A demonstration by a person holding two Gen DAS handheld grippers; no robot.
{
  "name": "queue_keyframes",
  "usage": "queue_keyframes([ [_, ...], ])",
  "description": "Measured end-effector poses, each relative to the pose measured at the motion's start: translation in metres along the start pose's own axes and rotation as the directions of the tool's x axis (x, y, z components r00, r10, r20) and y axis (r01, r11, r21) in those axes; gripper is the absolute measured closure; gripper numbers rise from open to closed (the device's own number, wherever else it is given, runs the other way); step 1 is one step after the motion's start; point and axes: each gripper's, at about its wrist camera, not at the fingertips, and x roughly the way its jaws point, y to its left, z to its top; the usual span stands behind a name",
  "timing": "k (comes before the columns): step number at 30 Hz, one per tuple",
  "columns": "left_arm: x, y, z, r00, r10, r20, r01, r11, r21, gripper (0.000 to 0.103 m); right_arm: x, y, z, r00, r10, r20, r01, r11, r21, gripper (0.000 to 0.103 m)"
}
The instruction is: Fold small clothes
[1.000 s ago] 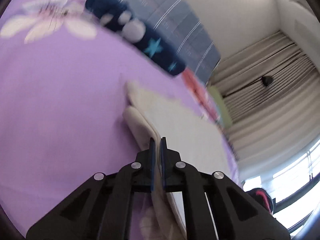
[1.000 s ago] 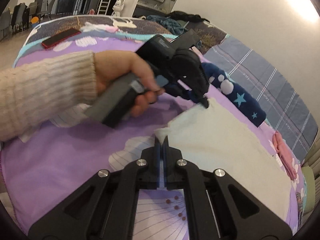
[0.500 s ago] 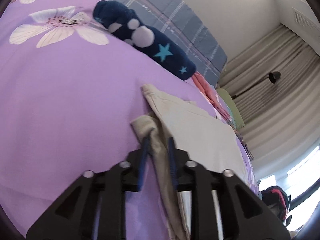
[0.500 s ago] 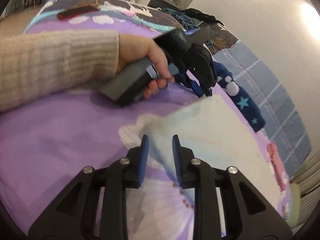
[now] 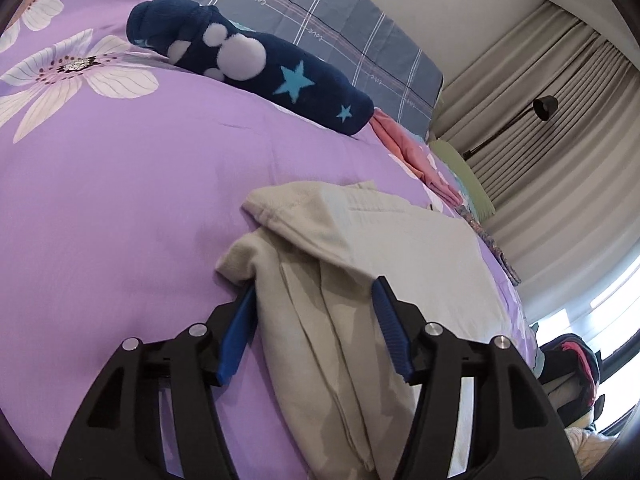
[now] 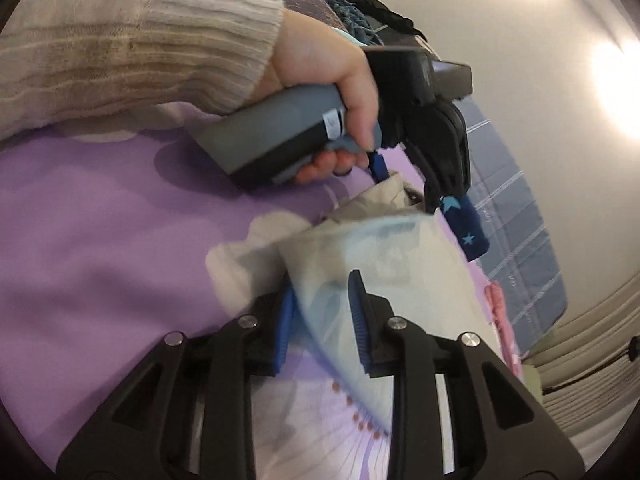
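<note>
Your 2 tongs spread wide, left tongs (image 5: 314, 312) and right tongs (image 6: 320, 300) straddling the cream garment (image 5: 360, 248) lying folded on the purple floral bedspread (image 5: 120, 184), navy star sock (image 5: 256, 68) near the grey plaid pillow (image 5: 320, 20), beige curtains (image 5: 560, 128) behind

My right tongs (image 6: 322, 312) hide part of the cream cloth (image 6: 372, 248), whose near edge is smeared with blur. My left tongs (image 5: 314, 332) cover its lower folds, which run off the bottom edge. The navy star sock (image 6: 470, 232) is half hidden behind my left hand's (image 6: 332, 80) tool.
</note>
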Motion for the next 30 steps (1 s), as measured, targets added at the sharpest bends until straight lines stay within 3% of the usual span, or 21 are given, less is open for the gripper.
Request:
queue_keyframes([
  [6,-0.021,0.008,-0.007,1.0,-0.008,0.022,0.008,0.999,-0.032,0.044,-0.003,-0.007,-0.005,1.0,0.013,-0.01,-0.013,1.0,0.018,0.076],
  [10,-0.038,0.032,-0.01,0.992,-0.086,0.094,0.099,0.984,-0.149,0.043,0.001,-0.01,-0.007,1.0,0.022,-0.002,-0.022,1.0,0.022,0.076],
  [12,-0.035,0.034,-0.01,0.987,-0.124,0.099,0.139,0.977,-0.164,0.04,0.004,-0.012,-0.006,1.0,0.023,0.001,-0.023,0.999,0.024,0.076],
  [14,-0.027,0.025,-0.007,0.989,-0.125,0.075,0.135,0.982,-0.133,0.033,0.003,-0.011,-0.007,1.0,0.026,0.004,-0.026,0.999,0.031,0.076],
  [19,0.004,0.01,0.025,0.999,-0.044,0.031,0.046,0.994,-0.094,0.033,0.002,-0.009,-0.008,1.0,0.026,0.009,-0.026,0.999,0.038,0.076],
  [20,0.01,0.011,0.033,0.999,-0.038,0.03,0.041,0.994,-0.097,0.038,0.001,-0.008,-0.008,1.0,0.025,0.01,-0.026,0.999,0.04,0.076],
  [21,0.015,0.012,0.04,0.999,-0.041,0.026,0.044,0.994,-0.102,0.068,0.0,-0.008,-0.008,1.0,0.026,0.012,-0.026,0.999,0.043,0.076],
  [22,0.02,0.014,0.047,0.999,-0.043,0.019,0.045,0.993,-0.11,0.089,0.0,-0.008,-0.009,1.0,0.027,0.014,-0.028,0.999,0.046,0.076],
  [23,0.022,0.013,0.053,0.999,-0.038,0.019,0.04,0.993,-0.111,0.1,0.0,-0.008,-0.01,0.999,0.029,0.015,-0.03,0.998,0.05,0.076],
  [27,0.007,-0.002,0.061,0.998,0.002,0.07,-0.002,1.0,0.004,0.099,0.001,-0.01,-0.011,0.999,0.038,0.019,-0.039,0.997,0.063,0.076],
  [30,0.003,0.001,0.063,0.989,0.122,0.089,-0.126,0.991,0.037,0.092,0.002,-0.01,-0.012,0.999,0.039,0.02,-0.04,0.997,0.064,0.076],
])
